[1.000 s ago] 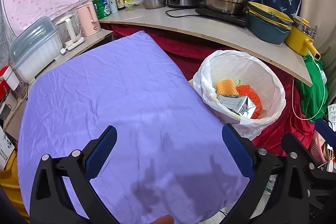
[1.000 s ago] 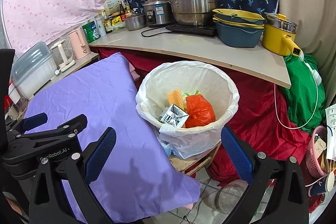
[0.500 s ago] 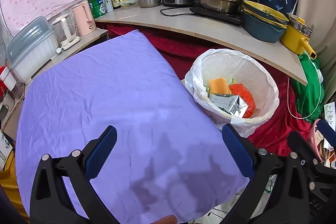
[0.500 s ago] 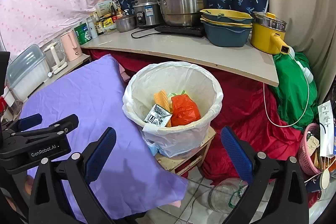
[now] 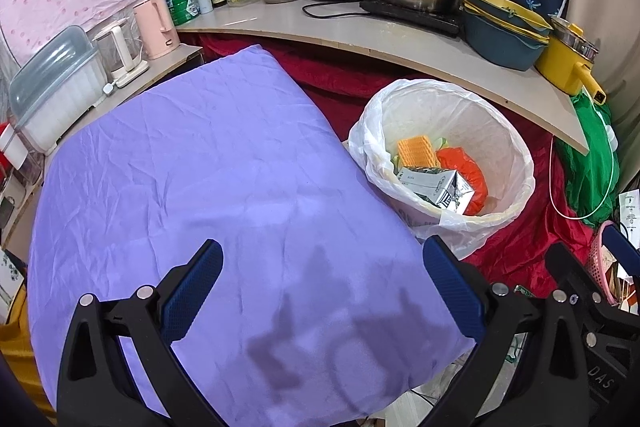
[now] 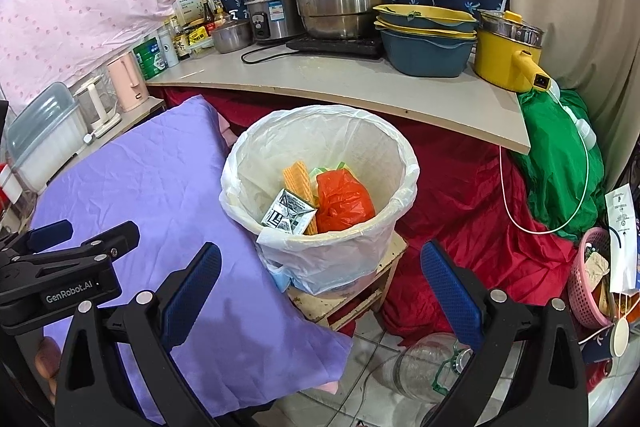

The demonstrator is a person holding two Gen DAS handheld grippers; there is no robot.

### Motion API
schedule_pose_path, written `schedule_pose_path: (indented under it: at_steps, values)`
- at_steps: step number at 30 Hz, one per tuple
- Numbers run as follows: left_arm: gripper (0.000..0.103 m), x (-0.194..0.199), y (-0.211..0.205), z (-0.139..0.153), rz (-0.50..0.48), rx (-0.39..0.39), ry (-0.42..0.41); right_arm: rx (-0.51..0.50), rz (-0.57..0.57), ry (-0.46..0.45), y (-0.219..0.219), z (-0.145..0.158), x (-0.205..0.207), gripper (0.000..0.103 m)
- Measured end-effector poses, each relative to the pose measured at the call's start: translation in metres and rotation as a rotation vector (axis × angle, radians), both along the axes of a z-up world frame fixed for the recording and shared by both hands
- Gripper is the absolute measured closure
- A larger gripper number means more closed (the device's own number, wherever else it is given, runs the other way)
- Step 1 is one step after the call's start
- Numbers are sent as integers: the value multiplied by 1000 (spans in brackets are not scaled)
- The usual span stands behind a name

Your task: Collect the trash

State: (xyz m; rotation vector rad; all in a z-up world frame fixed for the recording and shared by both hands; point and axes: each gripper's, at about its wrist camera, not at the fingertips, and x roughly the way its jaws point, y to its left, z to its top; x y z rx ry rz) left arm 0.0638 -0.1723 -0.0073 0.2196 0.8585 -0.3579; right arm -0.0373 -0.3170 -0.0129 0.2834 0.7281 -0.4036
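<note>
The white-lined trash bin holds a crushed carton, an orange bag and a ribbed orange-yellow piece standing on end; the carton's long axis lies tilted across the bin. The bin sits just beside the purple cloth's right edge, below the counter. The left gripper hangs over the cloth, the right gripper before the bin, both with jaws wide apart and empty

The purple cloth-covered surface lies bare; the white-lined round bin just off its right edge gapes open under the beige shelf.
</note>
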Motion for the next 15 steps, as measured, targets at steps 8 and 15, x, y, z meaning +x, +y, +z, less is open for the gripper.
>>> schedule_pose_path:
  at_steps: [8,15]
  values:
    - [7,-2,-2,-3,4,14,-12,1,-2,7,0,-4,2,7]
    - [7,-4,-4,-3,-2,22,-20,4,-2,11,-1,-7,2,7]
